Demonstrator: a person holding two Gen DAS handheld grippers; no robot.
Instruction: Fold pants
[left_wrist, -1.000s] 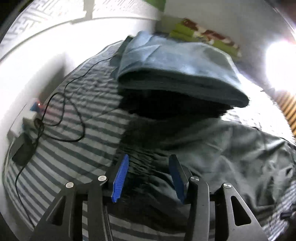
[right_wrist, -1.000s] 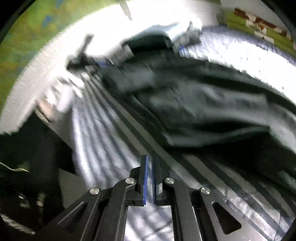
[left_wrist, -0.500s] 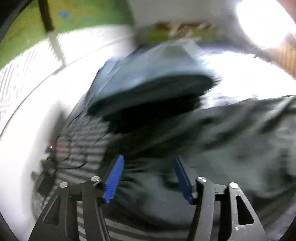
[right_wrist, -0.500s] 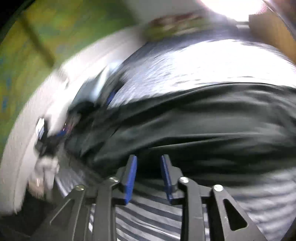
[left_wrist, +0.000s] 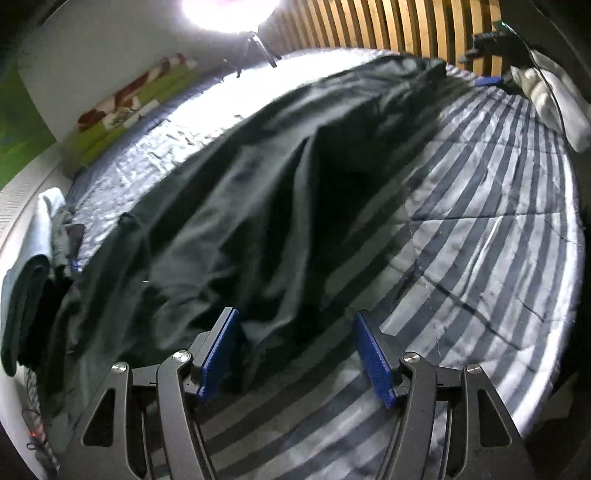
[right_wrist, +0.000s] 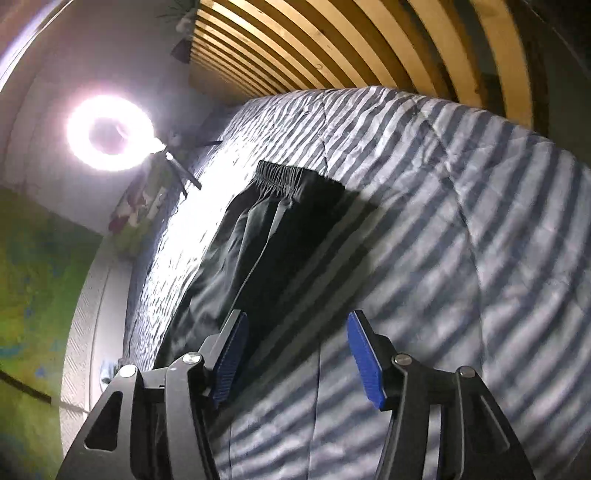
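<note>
- Left wrist view: dark green-grey pants (left_wrist: 258, 192) are lying spread lengthwise across a bed with a blue-and-white striped cover (left_wrist: 480, 229), running from near the camera up toward the far end.
- Left hand-held gripper (left_wrist: 295, 354) is pointing down at the near end of the pants; its blue pads are standing wide apart, and the near hem fold of the cloth is sitting between them, close against the left pad. Whether that pad is touching the cloth cannot be told; nothing is being pinched.
- Folded light-blue towel (left_wrist: 26, 273) is sitting at the left edge of the bed, just beside the pants.
- White bundle of cloth (left_wrist: 554, 99) is lying at the far right corner, well apart from the pants.
- Ring light (left_wrist: 225, 11) is glaring at the top; wooden slats (left_wrist: 388, 22) are running behind the bed.
- Right wrist view: right hand-held gripper (right_wrist: 295, 354) has its jaws opening, pads wide apart. The right edge of the pants (right_wrist: 258, 236) is passing just inside the left pad, with striped cover under the rest of the gap; no cloth is being gripped.
- Gathered elastic waistband (right_wrist: 284, 177) is lying flat at the far end of the garment, on the striped cover (right_wrist: 461, 221).
- Ring light (right_wrist: 109, 133) is shining at upper left, with the wooden slats (right_wrist: 332, 44) above the bed.
</note>
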